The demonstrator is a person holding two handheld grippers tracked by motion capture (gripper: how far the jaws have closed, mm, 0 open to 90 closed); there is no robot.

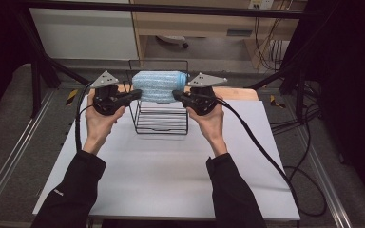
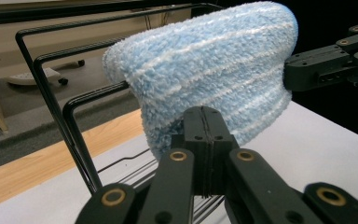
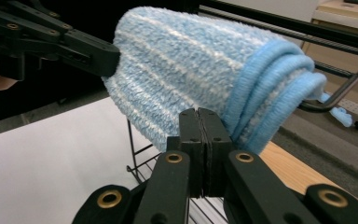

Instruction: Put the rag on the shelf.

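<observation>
Blue towel [image 1: 160, 85] on wire rack [image 1: 160, 124], L gripper [image 1: 134, 95] & R gripper [image 1: 177, 96] pinching ends, prob. no labels

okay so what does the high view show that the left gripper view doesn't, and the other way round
High view: the person's two forearms in dark sleeves, the left hand and right hand, the whole white table, cables on the floor.

Left gripper view: the left gripper with its jaws pressed together against the towel's near lower edge, the fluffy pale stripes close up.

Both: the blue towel draped over the black wire rack, and the right gripper at its other end.
</observation>
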